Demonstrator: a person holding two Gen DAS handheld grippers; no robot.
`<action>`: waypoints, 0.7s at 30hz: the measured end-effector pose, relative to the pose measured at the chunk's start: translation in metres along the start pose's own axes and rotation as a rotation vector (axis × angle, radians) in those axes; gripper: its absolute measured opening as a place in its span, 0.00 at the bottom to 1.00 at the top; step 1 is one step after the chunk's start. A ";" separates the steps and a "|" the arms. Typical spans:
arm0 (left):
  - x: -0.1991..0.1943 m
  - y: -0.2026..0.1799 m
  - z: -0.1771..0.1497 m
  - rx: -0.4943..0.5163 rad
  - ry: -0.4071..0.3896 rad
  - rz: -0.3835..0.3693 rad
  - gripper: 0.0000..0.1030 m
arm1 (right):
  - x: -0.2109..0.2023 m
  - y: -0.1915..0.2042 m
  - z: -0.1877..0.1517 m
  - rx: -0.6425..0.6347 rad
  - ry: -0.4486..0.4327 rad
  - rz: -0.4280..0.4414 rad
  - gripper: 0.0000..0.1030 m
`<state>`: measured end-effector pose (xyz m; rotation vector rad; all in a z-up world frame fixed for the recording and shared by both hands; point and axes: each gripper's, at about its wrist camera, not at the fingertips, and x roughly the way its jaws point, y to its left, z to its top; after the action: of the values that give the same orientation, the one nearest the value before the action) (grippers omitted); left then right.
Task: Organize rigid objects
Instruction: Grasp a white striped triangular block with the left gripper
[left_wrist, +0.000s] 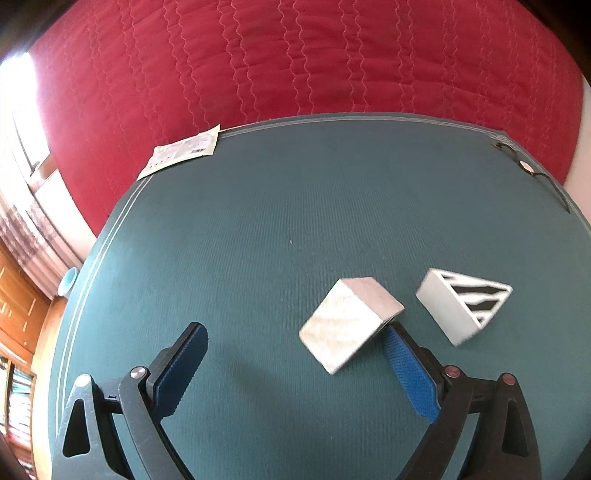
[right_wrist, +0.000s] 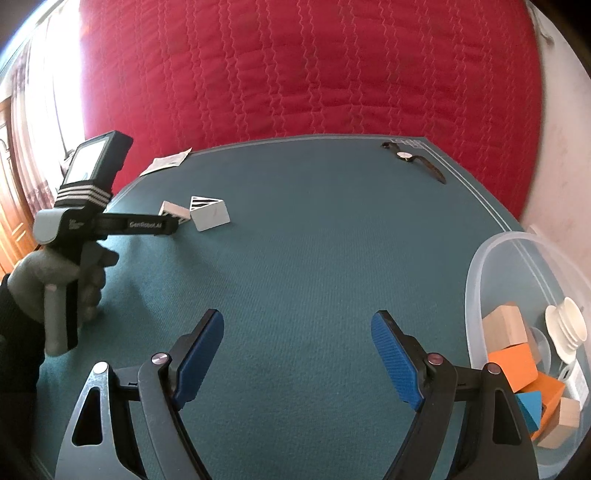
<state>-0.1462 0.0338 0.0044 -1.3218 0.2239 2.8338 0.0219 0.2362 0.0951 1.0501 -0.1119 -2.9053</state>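
Observation:
Two white wedge blocks lie on the teal mat (left_wrist: 258, 221). The plain white block (left_wrist: 351, 321) sits between the fingers of my left gripper (left_wrist: 295, 330), close against the right blue pad (left_wrist: 406, 369); the left pad is well clear of it, so the gripper is open. The striped block (left_wrist: 461, 302) lies just right of that finger. From the right wrist, both blocks (right_wrist: 210, 214) (right_wrist: 173, 212) appear far left, with the left gripper (right_wrist: 171, 225) reaching them in a gloved hand (right_wrist: 55, 284). My right gripper (right_wrist: 299, 315) is open over bare mat.
A clear plastic bin (right_wrist: 476, 266) at the right holds several wooden, orange and blue blocks and white cups. A wristwatch (right_wrist: 413, 158) lies at the mat's far right corner, a paper packet (right_wrist: 168, 162) at its far left. Red quilt (right_wrist: 295, 74) lies beyond.

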 end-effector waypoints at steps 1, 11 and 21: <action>0.001 0.000 0.002 -0.003 -0.001 -0.004 0.95 | 0.000 0.000 0.000 0.001 0.001 0.000 0.81; -0.001 -0.004 0.002 0.009 -0.037 -0.094 0.62 | 0.008 0.001 -0.001 0.010 0.033 -0.016 0.81; -0.007 -0.004 -0.001 -0.009 -0.066 -0.188 0.35 | 0.019 0.005 0.005 0.022 0.075 -0.023 0.81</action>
<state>-0.1403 0.0380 0.0086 -1.1799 0.0819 2.7182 0.0044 0.2302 0.0873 1.1705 -0.1298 -2.8870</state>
